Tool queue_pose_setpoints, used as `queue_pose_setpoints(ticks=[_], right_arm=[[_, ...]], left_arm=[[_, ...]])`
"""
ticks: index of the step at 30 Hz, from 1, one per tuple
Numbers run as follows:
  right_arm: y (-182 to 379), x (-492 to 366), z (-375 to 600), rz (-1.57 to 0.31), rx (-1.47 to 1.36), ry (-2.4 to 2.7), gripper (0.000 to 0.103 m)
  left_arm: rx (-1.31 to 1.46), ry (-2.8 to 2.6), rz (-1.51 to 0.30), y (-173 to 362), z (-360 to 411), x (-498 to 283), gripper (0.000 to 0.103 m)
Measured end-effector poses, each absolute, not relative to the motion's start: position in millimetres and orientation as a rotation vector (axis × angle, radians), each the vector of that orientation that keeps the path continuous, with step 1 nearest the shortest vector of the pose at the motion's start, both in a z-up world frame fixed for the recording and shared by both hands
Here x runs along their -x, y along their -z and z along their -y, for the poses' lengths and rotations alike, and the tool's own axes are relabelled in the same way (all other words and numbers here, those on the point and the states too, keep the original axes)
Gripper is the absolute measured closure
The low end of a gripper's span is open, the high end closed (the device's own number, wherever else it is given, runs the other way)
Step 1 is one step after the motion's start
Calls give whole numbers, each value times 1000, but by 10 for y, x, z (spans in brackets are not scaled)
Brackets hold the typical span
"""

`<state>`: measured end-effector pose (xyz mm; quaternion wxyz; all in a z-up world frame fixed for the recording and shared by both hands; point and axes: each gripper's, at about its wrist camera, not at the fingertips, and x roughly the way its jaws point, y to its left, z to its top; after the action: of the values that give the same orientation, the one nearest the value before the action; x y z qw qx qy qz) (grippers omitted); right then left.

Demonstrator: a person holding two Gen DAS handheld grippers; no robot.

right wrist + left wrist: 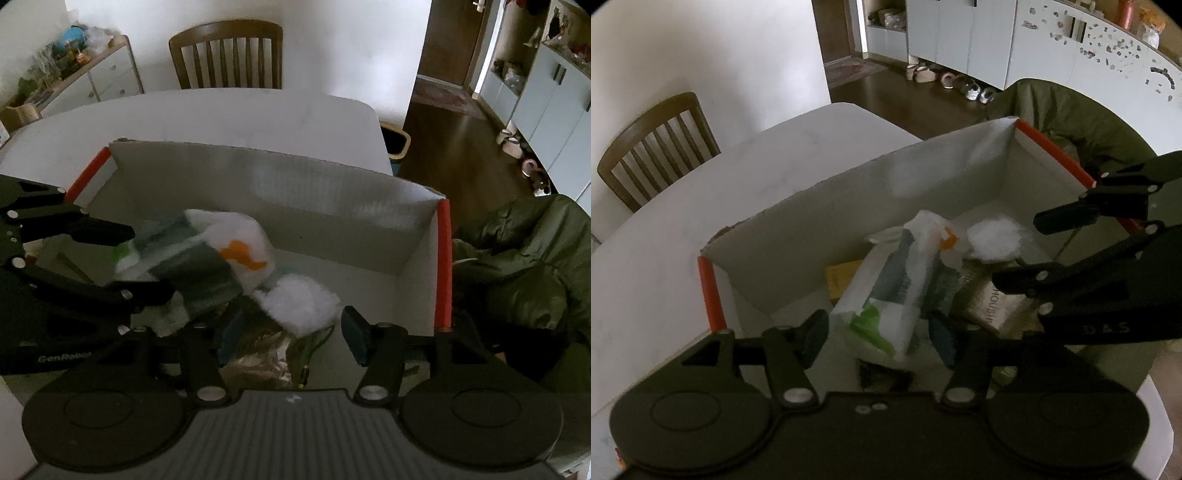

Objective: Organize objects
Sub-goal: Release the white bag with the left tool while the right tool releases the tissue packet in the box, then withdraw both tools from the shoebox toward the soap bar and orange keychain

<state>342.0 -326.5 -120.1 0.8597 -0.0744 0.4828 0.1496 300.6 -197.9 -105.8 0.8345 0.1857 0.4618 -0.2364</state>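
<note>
Over at nine o'clock the wooden chair (657,144) sits idle beside the white worktop (665,221), and the action is all inside the white box with orange edge guards (849,206). The left gripper (882,336) hovers low over it, fingers parted about halfway, with the blurred white, green and teal packet (886,291) sitting between them; the pads look clear of its sides, so I judge it released rather than gripped. Moving toward one o'clock, a tuft of white stuffing (995,240) lies on the box floor, and a printed carton (991,306) lies just beside the packet.

At three o'clock the right gripper (1027,251) reaches in, its fingers moderately open and holding nothing that I can see. From its own view the stuffing sits just ahead of its fingertips, above a crinkly foil wrapper (258,354).

To do this drop well, I'd say: lift the left gripper straight up so the fingers don't drag the packet, and keep both tools apart over the box.
</note>
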Motion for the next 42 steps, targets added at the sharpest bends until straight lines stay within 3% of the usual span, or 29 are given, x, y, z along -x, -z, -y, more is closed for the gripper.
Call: queue_pose_setpoints(ticks=[13, 32, 42], right_arm=[[847, -3148, 3440, -908, 76, -338, 38], [327, -2609, 3180, -737, 7, -379, 23], [165, -2317, 2775, -660, 4, -405, 18]], left_arm=[[-354, 517, -933, 846, 1851, -2782, 38], [-250, 493, -817, 362, 1214, -2402, 6], [-170, 473, -783, 186, 690, -2286, 1]])
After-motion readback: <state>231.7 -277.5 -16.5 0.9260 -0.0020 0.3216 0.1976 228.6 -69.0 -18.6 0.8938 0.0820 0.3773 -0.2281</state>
